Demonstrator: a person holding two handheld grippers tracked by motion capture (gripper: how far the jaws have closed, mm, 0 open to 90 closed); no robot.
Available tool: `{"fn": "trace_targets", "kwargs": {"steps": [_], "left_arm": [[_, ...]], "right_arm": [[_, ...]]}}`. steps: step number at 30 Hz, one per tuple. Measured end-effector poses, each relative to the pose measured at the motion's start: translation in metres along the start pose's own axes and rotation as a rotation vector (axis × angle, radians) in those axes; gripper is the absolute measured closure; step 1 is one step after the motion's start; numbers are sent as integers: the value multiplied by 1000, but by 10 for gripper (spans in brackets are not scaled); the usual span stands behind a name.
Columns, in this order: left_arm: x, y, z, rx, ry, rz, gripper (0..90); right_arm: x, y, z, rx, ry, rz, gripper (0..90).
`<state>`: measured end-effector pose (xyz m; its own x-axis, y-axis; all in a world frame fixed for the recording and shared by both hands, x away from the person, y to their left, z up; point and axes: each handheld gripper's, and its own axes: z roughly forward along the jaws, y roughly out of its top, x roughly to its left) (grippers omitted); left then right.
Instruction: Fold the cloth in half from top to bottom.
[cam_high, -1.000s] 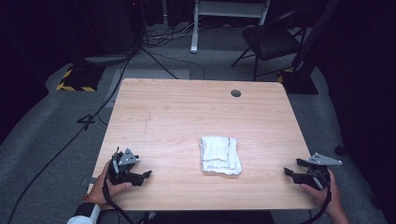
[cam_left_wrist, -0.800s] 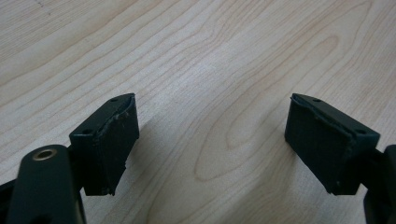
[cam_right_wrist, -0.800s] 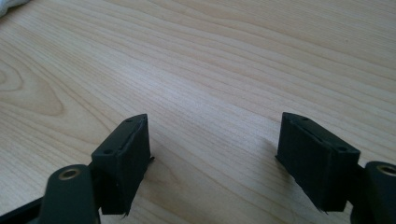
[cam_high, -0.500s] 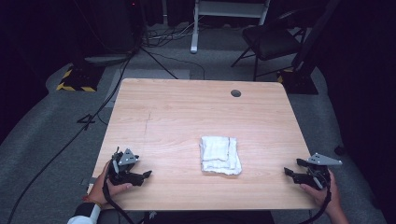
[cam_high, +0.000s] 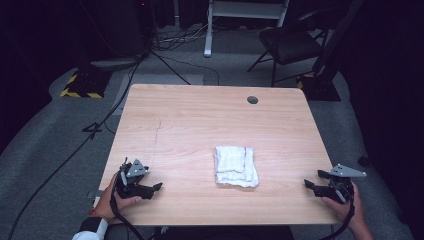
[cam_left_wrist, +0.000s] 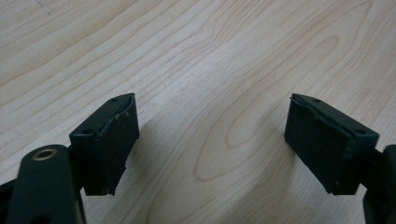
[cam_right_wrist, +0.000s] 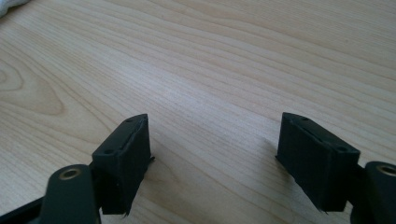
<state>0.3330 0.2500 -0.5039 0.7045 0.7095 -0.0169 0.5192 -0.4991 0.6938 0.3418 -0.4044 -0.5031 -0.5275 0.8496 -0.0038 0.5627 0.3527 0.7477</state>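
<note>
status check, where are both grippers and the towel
Left gripper open, empty, near left edge. Right gripper open, empty, near right edge. Folded white towel flat between them, untouched. Nothing in the way.

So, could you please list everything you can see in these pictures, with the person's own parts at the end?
towel: one, white, folded, near the table's front edge, between the two grippers and apart from both
table: one, light wood, centre of the high view
grommet hole: one, dark, in the tabletop near the far edge
chair: one, black, on the floor beyond the table
hazard-striped base: one, yellow and black, floor at far left
cables: several, black, across the grey floor
left gripper: one, black, jaws open, front left of table
right gripper: one, black, jaws open, front right edge
</note>
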Motion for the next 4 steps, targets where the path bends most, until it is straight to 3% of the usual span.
{"fn": "trace_targets", "kwargs": {"steps": [4], "left_arm": [[0,0,0,0,1,1,180]], "right_arm": [[0,0,0,0,0,0,257]]}}
